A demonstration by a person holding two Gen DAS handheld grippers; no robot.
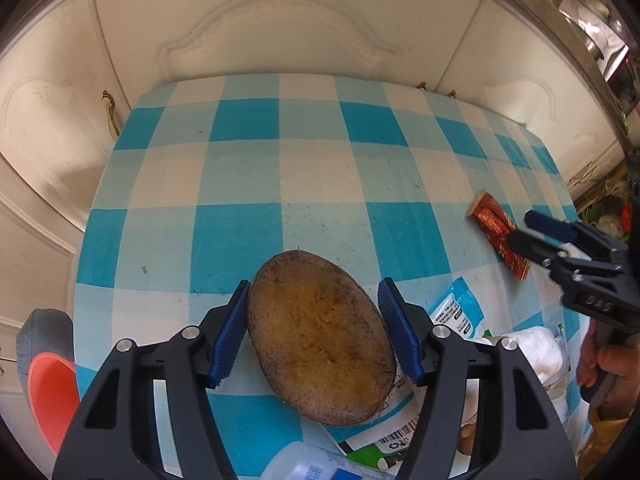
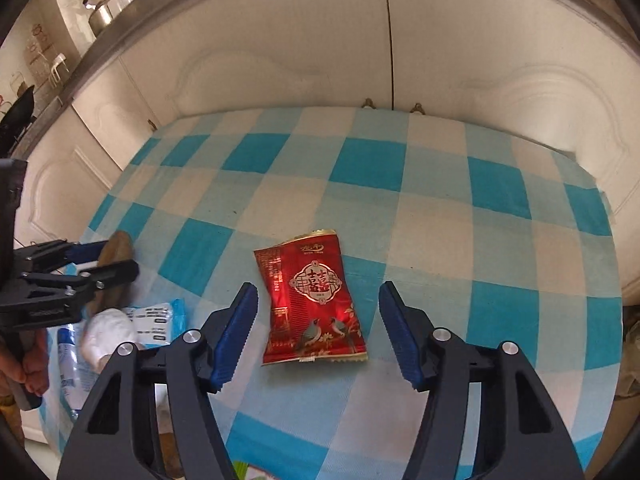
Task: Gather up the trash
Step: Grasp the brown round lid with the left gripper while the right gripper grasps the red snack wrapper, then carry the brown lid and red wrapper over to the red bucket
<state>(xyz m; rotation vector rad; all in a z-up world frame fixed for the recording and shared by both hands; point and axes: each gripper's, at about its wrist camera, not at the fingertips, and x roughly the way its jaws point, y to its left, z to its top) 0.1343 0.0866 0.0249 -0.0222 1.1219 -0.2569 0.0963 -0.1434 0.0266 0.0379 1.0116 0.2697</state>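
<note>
A brown, rough oval piece (image 1: 320, 340) sits between the blue pads of my left gripper (image 1: 315, 281), which is shut on its two long sides over the checked tablecloth (image 1: 240, 168). From the right wrist view that same gripper (image 2: 118, 258) shows at the left edge with the brown piece (image 2: 120, 240) in it. A red foil snack packet (image 2: 316, 304) lies flat on the cloth. My right gripper (image 2: 318, 285) hangs over it with a pad on either side and a gap at each edge, so it is open. The left wrist view shows the right gripper (image 1: 522, 229) at the red packet (image 1: 494, 224).
A blue-and-white wrapper (image 1: 456, 312), a white crumpled tissue (image 1: 536, 348), a barcoded paper (image 1: 396, 436) and a plastic bottle (image 1: 304, 468) lie near the front edge. An orange-lined bin (image 1: 48, 392) stands off the table's left side. White cabinet doors (image 1: 280, 32) run behind.
</note>
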